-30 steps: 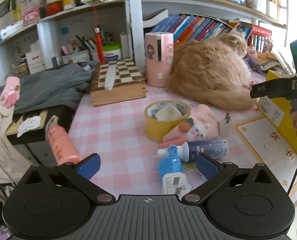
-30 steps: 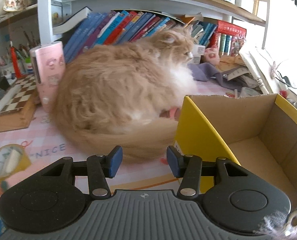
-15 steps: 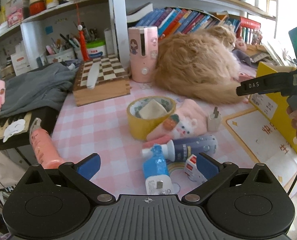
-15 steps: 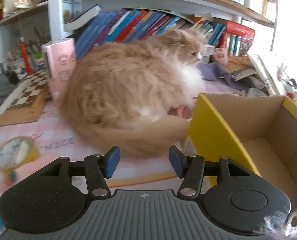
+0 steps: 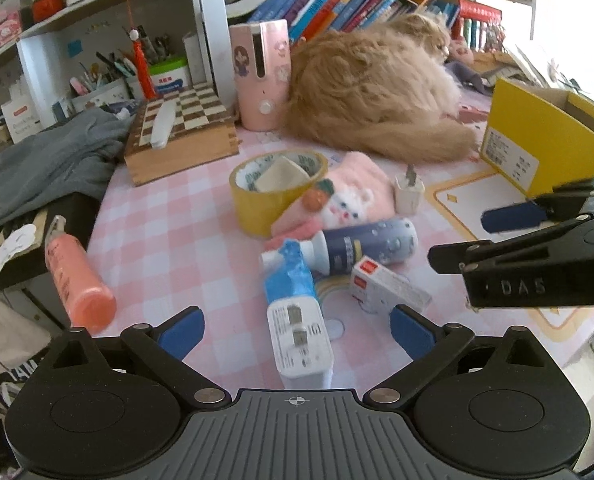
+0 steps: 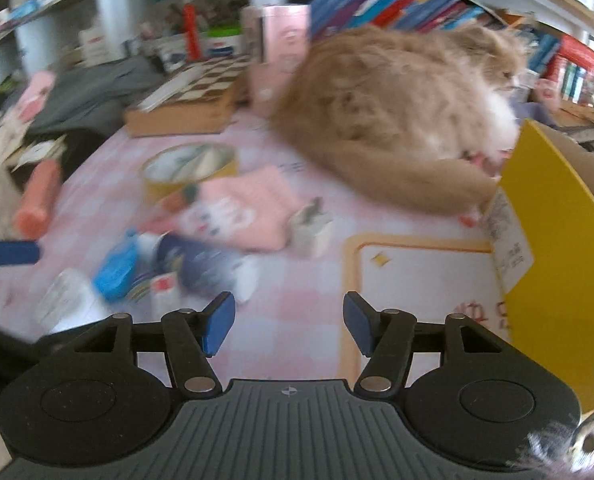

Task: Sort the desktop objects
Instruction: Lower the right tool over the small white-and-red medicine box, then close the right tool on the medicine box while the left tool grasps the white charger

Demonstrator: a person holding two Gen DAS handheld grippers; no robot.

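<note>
Right now both sets of jaws stand apart with nothing between them: the left gripper [image 5: 295, 330] hangs wide open just above the white charger [image 5: 300, 342] at the near end of the clutter, and the right gripper [image 6: 289, 326] is empty too, its jaws having just been opening with only bare pink-checked desk [image 6: 297, 320] showing through the gap. This looks like the reach between picks, the right hand coming to the pile for the next thing to carry to the yellow box [image 5: 545, 148], which stands open at the right edge of the desk beside the cat [image 5: 377, 88]. The pile lies between the two grippers: the navy bottle [image 5: 369, 246] on its side, the small red-and-white box [image 5: 389, 286] touching it, a blue packet [image 5: 291, 276] lying on the charger, and behind them a pink pouch [image 5: 349, 196] and a roll of yellow tape [image 5: 277, 190]. The next move calls for choosing one item and lining the jaws across its narrow side; the bottle is round and may roll, and the things overlap, so a clean single grasp needs care. Against the earlier frames, the right gripper's view has swung from the cat and the box interior toward the clutter, and in the left view that gripper now looms much nearer and lower.
</note>
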